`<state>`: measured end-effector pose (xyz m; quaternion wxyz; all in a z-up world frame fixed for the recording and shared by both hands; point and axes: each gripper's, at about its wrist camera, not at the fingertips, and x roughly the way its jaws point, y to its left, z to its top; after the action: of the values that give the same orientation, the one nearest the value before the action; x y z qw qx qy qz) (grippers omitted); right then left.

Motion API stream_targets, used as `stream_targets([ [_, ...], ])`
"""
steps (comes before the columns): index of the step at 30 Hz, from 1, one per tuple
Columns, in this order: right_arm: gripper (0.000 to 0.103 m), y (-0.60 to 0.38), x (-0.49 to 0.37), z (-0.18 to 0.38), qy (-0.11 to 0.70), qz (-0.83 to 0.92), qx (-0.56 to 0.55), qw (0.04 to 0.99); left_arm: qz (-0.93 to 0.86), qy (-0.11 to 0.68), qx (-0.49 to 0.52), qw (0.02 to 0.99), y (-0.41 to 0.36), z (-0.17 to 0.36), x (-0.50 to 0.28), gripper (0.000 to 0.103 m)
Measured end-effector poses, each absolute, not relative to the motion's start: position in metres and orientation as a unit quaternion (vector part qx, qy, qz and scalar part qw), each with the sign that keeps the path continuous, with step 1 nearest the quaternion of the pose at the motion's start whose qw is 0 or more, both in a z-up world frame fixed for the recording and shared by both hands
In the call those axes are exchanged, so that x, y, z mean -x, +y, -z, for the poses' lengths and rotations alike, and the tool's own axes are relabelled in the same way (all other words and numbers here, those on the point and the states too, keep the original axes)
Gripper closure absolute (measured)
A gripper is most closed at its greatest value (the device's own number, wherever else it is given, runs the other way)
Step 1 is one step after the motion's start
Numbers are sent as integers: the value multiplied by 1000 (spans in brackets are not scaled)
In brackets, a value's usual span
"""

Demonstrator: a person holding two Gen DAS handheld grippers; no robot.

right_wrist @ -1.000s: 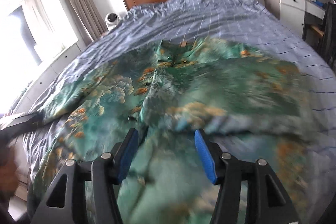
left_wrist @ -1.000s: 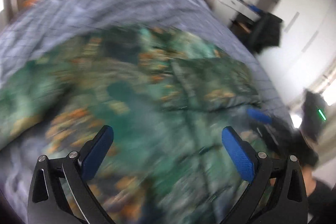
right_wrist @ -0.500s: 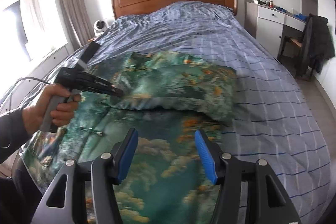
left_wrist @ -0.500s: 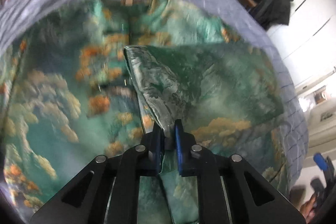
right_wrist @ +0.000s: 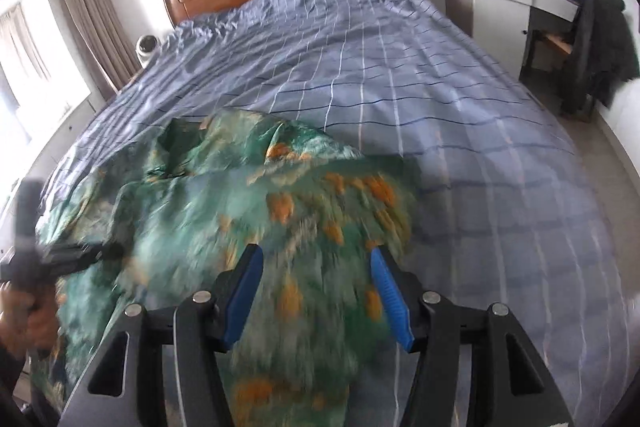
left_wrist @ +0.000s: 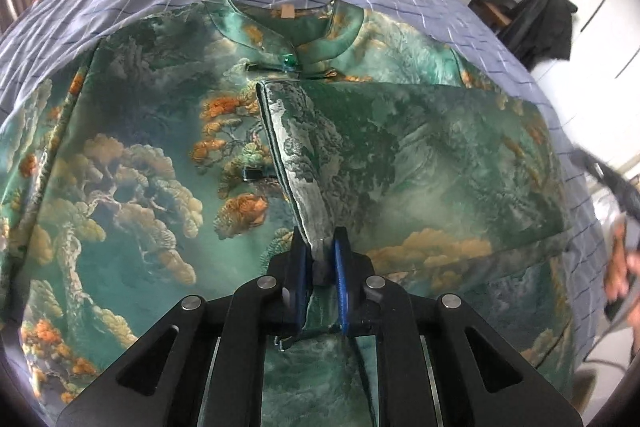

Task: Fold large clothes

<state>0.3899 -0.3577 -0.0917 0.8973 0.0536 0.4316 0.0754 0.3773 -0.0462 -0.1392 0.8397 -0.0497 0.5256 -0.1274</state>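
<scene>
Left tongs [left_wrist: 320, 263]: blue pads nearly together, pinching a fold of cloth between them; black linkage arms spread low across left wrist view, pointing fwd and slightly down. Same left tongs [right_wrist: 84, 253] seen from right wrist view at far left, blurred, gripped by left hand [right_wrist: 28, 315], fingers wrapped round handle, dark sleeve at wrist. Right tongs [right_wrist: 316, 291]: pads wide apart, nothing between them, aimed fwd and down. Right hand [left_wrist: 622, 279] at right edge of left wrist view, blurred, holding dark handle; can't tell finger detail. Hands well apart, left ahead of right.
</scene>
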Motion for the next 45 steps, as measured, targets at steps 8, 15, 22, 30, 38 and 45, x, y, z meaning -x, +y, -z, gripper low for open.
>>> stream_targets([
  [8,45,-342,-466,153,508,-77,-53,856,127,527,40,839,-48,149,-379,90],
  [15,45,-341,-445,149,523,-81,-46,847,125,525,39,841,-47,151,-380,89],
  [22,45,-334,-383,143,526,-91,-23,845,115,523,25,844,-50,155,-380,86],
  [30,45,-335,-385,163,537,-60,-36,841,65,504,-6,861,-49,144,-368,33],
  [38,45,-330,-332,128,518,-41,-10,854,40,425,-22,904,-18,97,-300,4],
  [45,33,-319,-236,78,468,-29,-2,883,50,409,-29,911,13,82,-237,4],
])
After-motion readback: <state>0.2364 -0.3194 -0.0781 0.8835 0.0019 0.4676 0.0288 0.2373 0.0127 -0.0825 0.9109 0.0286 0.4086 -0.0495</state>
